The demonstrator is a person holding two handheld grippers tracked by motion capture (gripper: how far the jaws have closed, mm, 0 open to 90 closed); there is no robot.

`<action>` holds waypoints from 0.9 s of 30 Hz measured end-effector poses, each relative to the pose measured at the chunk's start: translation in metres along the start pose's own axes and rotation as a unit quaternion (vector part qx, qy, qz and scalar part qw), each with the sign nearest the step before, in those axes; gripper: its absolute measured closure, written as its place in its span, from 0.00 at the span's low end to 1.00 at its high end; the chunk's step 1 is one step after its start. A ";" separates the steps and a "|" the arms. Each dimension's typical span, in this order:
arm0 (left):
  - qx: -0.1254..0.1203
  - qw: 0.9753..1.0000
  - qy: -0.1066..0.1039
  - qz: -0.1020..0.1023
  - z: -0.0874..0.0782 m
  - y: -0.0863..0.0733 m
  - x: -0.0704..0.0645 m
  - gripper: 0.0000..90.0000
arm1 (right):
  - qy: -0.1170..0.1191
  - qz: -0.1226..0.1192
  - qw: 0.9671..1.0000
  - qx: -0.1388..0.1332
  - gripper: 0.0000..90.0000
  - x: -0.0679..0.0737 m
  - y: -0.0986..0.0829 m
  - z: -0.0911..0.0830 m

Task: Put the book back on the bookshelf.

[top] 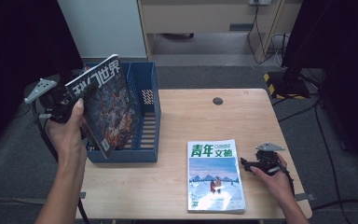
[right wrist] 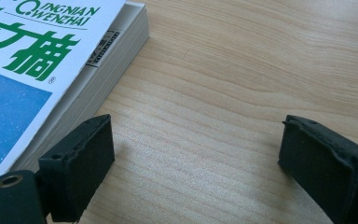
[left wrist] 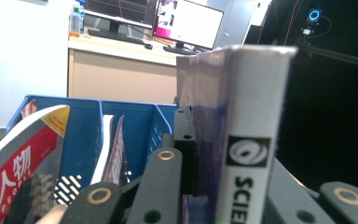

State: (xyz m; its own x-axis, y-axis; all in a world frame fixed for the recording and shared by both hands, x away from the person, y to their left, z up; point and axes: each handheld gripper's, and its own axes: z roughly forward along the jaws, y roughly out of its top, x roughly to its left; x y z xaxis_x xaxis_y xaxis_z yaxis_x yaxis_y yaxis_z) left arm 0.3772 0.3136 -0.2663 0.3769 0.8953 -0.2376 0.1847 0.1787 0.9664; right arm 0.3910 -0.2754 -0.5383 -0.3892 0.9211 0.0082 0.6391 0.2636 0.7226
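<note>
My left gripper [top: 72, 98] is shut on the edge of a dark-covered magazine [top: 106, 105] and holds it upright and tilted over the blue file rack [top: 145, 123]. In the left gripper view the jaws of the left gripper [left wrist: 230, 179] clamp the magazine's white and purple spine [left wrist: 251, 116], with the rack [left wrist: 84, 135] behind. My right gripper [top: 244, 164] rests open on the table just right of a thick magazine with a blue and white cover [top: 214, 175]. In the right gripper view the right gripper [right wrist: 198, 161] has bare wood between its pads, and the thick magazine [right wrist: 32, 70] lies at the left.
A red-covered magazine [left wrist: 21, 168] and thin booklets [left wrist: 114, 149] stand in the rack's slots. The wooden table [top: 214, 119] has a dark round hole [top: 218, 101] near its far edge. Desks, monitors [left wrist: 186, 23] and cables lie beyond the table.
</note>
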 end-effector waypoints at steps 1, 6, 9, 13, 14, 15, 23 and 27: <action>-0.003 1.000 0.003 -0.001 -0.001 0.000 0.001 0.91 | 0.000 0.000 1.000 0.000 0.11 0.000 0.000 0.000; -0.012 1.000 0.012 -0.005 -0.005 0.001 0.004 0.91 | 0.000 0.000 1.000 0.000 0.11 0.000 0.000 0.000; -0.013 1.000 0.018 -0.002 -0.007 0.003 0.005 0.91 | -0.001 0.000 1.000 0.000 0.11 0.000 0.000 0.000; -0.016 1.000 0.022 -0.003 -0.006 0.002 0.007 0.91 | -0.001 0.001 1.000 0.000 0.11 0.000 0.000 0.000; -0.017 1.000 0.023 -0.003 -0.005 0.002 0.007 0.91 | -0.001 0.001 1.000 0.000 0.11 0.000 0.000 0.000; -0.016 1.000 0.027 0.001 -0.004 0.002 0.007 0.91 | -0.001 0.001 1.000 0.000 0.11 0.000 0.000 0.000; -0.015 0.999 0.040 0.022 -0.003 0.001 0.007 0.91 | -0.001 0.001 1.000 0.000 0.11 0.000 0.000 0.000; -0.011 0.999 0.041 0.020 0.001 -0.001 0.008 0.91 | -0.002 0.001 1.000 -0.001 0.11 0.000 0.000 0.000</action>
State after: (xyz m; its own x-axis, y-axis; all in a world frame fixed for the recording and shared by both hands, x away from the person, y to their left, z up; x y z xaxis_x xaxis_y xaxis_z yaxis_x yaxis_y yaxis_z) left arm 0.3812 0.3201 -0.2697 0.3074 0.9324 -0.1902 0.1514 0.1494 0.9771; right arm 0.3907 -0.2751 -0.5384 -0.3856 0.9226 0.0078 0.6392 0.2610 0.7234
